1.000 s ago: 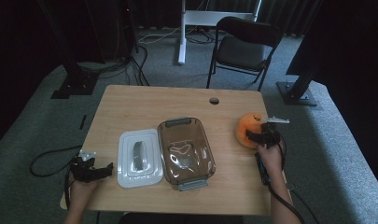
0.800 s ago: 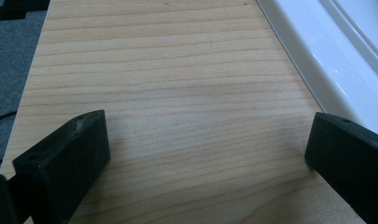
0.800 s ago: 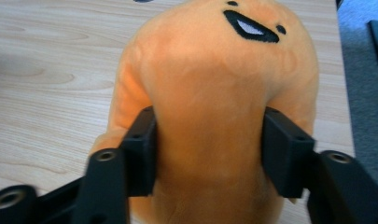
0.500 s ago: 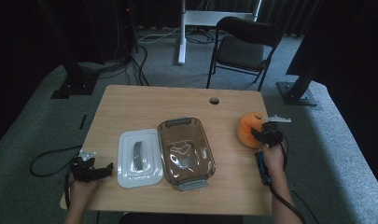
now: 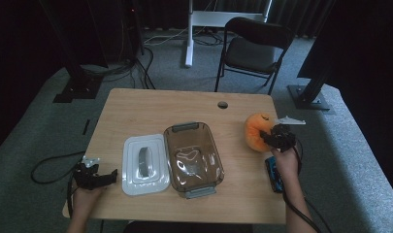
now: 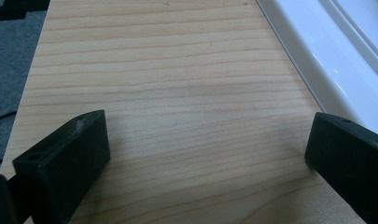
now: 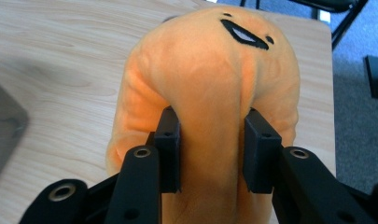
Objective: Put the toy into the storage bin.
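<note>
An orange plush toy [image 5: 255, 130] with a drawn black mouth sits near the table's right edge. My right gripper [image 5: 273, 137] is shut on the orange plush toy [image 7: 214, 84], whose soft body bulges between the two black pads [image 7: 169, 140]. A clear brown container [image 5: 191, 158] stands in the middle of the table with its white lid [image 5: 143, 164] lying beside it on the left. My left gripper [image 5: 104, 177] rests low at the table's front left corner, open over bare wood, with the white lid's rim [image 6: 326, 60] just to its right.
A blue object [image 5: 273, 174] lies on the table under the right forearm. A cable hole [image 5: 222, 104] sits near the table's far edge. Beyond the table stand a black chair [image 5: 252, 48] and dark stand bases on grey carpet.
The right gripper has pushed slightly forward into the plush toy and closed on it. The left gripper has stayed where it was.
</note>
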Available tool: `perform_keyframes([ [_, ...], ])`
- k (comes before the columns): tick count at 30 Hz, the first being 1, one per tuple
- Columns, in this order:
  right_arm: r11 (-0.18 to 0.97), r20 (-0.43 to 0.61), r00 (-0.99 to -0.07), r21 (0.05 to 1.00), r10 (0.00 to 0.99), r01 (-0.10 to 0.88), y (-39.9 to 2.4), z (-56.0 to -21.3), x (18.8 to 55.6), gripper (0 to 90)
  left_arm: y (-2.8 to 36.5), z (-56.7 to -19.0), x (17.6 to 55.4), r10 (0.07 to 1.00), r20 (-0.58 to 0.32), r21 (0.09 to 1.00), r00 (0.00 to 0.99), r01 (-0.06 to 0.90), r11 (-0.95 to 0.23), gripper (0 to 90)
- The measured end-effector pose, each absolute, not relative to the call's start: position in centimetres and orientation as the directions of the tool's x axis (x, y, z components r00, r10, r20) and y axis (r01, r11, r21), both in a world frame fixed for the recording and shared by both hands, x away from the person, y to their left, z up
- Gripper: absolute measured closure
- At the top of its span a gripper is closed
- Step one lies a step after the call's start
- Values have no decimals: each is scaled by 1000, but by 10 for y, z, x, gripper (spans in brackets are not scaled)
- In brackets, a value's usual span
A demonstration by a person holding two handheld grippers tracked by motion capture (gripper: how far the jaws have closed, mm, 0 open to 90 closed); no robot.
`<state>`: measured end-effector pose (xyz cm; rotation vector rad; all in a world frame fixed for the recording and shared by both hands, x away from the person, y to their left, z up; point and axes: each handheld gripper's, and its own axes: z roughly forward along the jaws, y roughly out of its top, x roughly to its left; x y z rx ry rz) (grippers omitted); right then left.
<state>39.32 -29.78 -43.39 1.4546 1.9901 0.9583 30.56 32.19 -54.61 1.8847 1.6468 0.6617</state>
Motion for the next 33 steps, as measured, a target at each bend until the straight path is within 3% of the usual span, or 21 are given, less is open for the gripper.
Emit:
perform_keyframes([
  [15,255,-17,-438,834,899,490,-267,-387,367,639,322,-546,306,991,12,683,131,723,-104,3],
  [33,326,-36,-638,881,769,343,-215,-348,333,638,322,-546,306,992,10,683,130,724,-101,3],
])
